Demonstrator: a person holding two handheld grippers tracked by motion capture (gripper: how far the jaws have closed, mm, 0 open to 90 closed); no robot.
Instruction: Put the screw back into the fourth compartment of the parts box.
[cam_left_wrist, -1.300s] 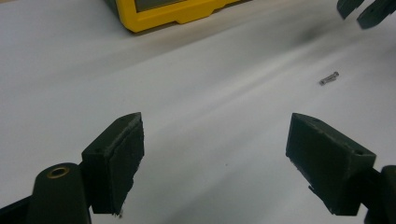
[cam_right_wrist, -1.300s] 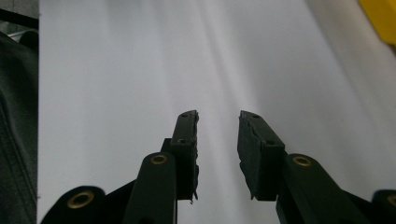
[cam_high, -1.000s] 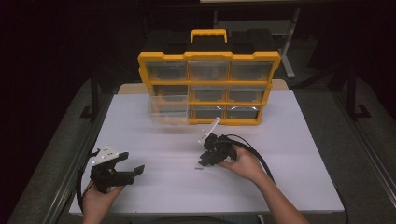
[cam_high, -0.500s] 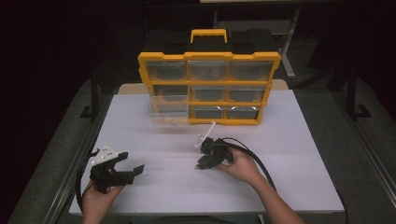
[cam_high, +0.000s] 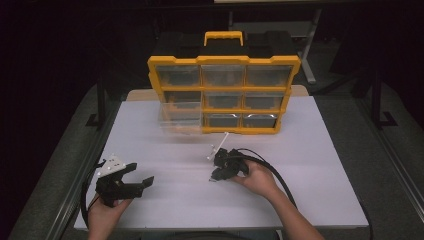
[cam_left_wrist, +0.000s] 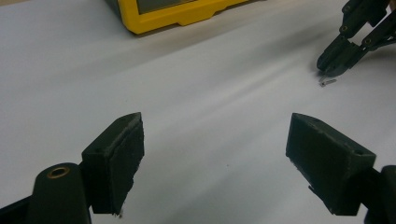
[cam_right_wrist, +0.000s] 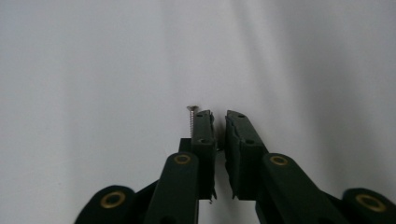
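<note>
A small silver screw (cam_right_wrist: 192, 119) lies flat on the white tabletop (cam_high: 310, 165). My right gripper (cam_right_wrist: 219, 114) points down at the table, and its jaws have just been closing. They now stand almost together with nothing between them. The screw rests just outside the left jaw, alongside it. In the high view the right gripper (cam_high: 214, 177) sits mid-table in front of the organizer. The left gripper view shows it (cam_left_wrist: 329, 67) just above the screw (cam_left_wrist: 328, 82). My left gripper (cam_high: 142, 172) rests at the near left, jaws wide apart (cam_left_wrist: 217, 135) and empty.
A yellow organizer (cam_high: 225, 62) with clear drawers stands upright at the back of the table. One clear drawer (cam_high: 180, 117) sticks out at its lower left. Black cables trail from both grippers toward the front edge.
The right gripper's jaws have closed in and the hand has shifted slightly. The left gripper has stayed where it was.
</note>
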